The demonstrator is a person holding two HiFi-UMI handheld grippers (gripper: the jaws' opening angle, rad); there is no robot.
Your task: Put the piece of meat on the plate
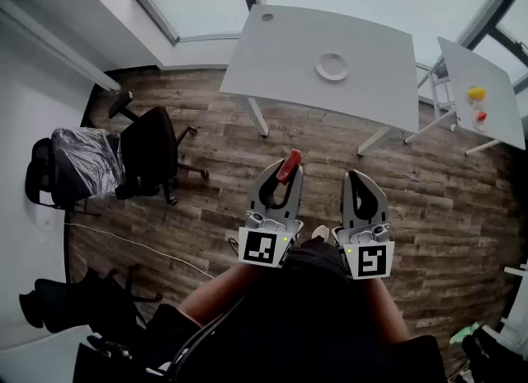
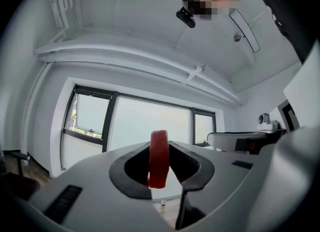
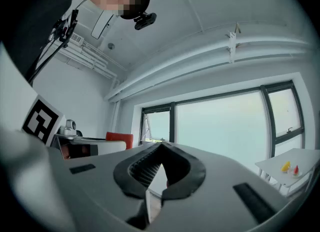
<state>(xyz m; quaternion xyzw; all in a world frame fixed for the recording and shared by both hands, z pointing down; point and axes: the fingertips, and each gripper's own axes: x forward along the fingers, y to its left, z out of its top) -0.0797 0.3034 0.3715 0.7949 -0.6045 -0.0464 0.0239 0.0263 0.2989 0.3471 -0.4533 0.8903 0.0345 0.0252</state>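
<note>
**Meat held in left gripper, well short of the plate**

The piece of meat [image 1: 289, 167], a red slab, stands on edge, pinched between the fingers [image 2: 125, 173] of the left gripper [image 1: 285, 177]. In the left gripper view its upper end rises just past the fingertips. The right gripper [image 1: 360, 177] is level beside the left. Its fingers [image 3: 185, 173] are closed tip to tip with nothing between them.

Both grippers are over bare wooden floor [image 1: 445, 200], well apart from the furniture.

Ahead is a white tabletop [image 1: 280, 51], its near long edge facing the grippers. The plate [image 1: 332, 66] sits empty near the middle, set back from that edge with bare surface all round it. A small round hole [image 1: 266, 17] is near the far left corner. Two white legs [image 1: 257, 117] drop from under the near edge.

To the right is a second, smaller tabletop [image 1: 495, 84], with a narrow gap between the two. It carries a yellow item [image 1: 476, 92] and a small red item [image 1: 481, 115].

To the left a black office chair [image 1: 148, 154] stands clear of the line to the plate. A thin cable [image 1: 140, 248] runs across the floor below it.
</note>
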